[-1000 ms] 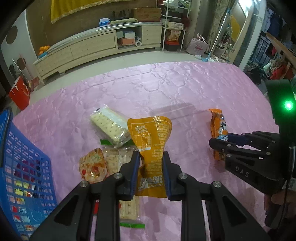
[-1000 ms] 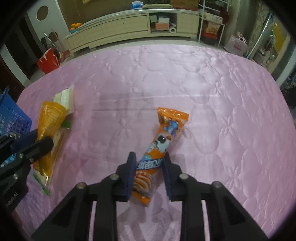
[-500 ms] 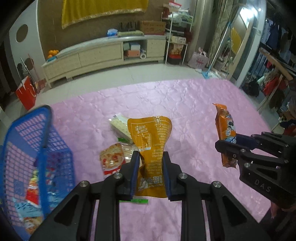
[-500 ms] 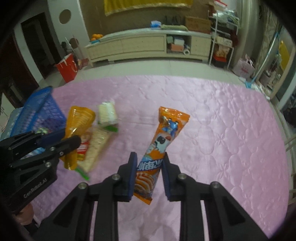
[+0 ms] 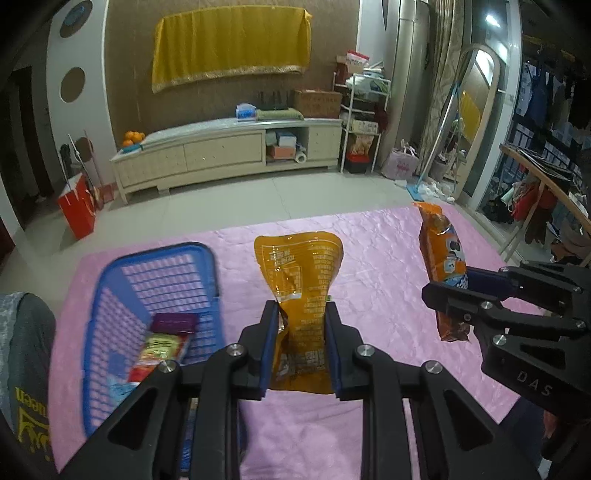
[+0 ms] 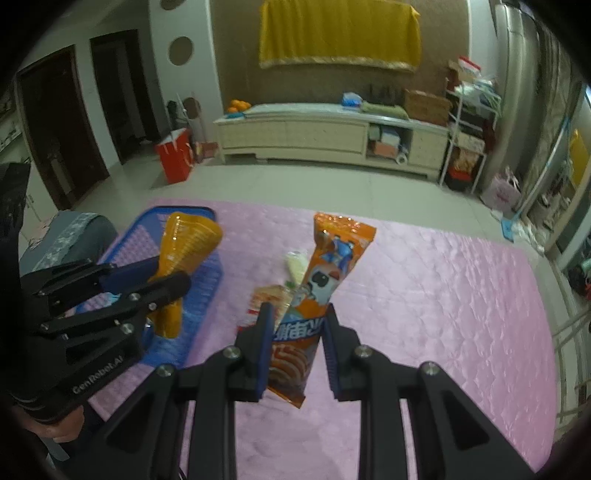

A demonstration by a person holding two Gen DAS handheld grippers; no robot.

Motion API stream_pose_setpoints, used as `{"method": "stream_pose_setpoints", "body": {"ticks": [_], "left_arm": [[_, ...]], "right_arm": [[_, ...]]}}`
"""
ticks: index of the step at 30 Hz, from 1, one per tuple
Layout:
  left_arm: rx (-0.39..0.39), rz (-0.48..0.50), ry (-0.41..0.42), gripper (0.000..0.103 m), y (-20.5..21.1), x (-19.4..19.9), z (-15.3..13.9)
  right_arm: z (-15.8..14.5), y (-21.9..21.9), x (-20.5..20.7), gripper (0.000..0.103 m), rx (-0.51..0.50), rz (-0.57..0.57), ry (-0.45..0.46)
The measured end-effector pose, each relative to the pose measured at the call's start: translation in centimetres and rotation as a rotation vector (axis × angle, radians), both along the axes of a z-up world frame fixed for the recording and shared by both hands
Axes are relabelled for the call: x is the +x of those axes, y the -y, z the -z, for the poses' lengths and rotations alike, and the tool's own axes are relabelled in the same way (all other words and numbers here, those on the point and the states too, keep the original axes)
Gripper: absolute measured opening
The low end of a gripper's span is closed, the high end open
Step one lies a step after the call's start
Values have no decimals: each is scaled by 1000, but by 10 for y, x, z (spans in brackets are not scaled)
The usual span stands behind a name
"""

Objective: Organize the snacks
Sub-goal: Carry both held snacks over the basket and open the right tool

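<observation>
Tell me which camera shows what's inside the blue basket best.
The left wrist view: it looks down into the blue basket, showing packets on its floor. In the right wrist view, the left claw and its yellow pouch cover most of it.

Dim indoor light, strong fisheye bend

Black vignette rings both views; the blue basket [image 5: 155, 295] smears with motion blur, and a ceiling lamp [image 5: 491, 18] glares at upper right.

Left gripper [image 5: 300, 343] and right gripper [image 6: 297, 349] both clamped, angled downward, side by side

A blue lattice basket [image 5: 207, 273], a yellow-orange pouch [image 5: 301, 273] and an orange cartoon-printed packet [image 6: 325, 280] over pink quilted cloth [image 5: 369, 295].
</observation>
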State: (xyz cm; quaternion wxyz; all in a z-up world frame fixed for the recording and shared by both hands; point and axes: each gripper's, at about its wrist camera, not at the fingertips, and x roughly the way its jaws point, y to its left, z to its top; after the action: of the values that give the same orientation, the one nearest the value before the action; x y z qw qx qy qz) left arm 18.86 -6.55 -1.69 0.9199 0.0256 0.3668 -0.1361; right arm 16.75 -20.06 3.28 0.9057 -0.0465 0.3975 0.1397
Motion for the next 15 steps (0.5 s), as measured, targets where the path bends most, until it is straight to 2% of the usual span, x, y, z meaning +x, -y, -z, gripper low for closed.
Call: {"method": "stream_pose_setpoints", "body": {"ticks": [5,15], "left_arm": [[7,-42,26,22,-39,-13,-9],[5,-144,18,22,-115,-19,-9]], "right_arm": [[-3,-32,-7,29,7,-46,10],[0,-103,3,29,23,-161,-19]]}}
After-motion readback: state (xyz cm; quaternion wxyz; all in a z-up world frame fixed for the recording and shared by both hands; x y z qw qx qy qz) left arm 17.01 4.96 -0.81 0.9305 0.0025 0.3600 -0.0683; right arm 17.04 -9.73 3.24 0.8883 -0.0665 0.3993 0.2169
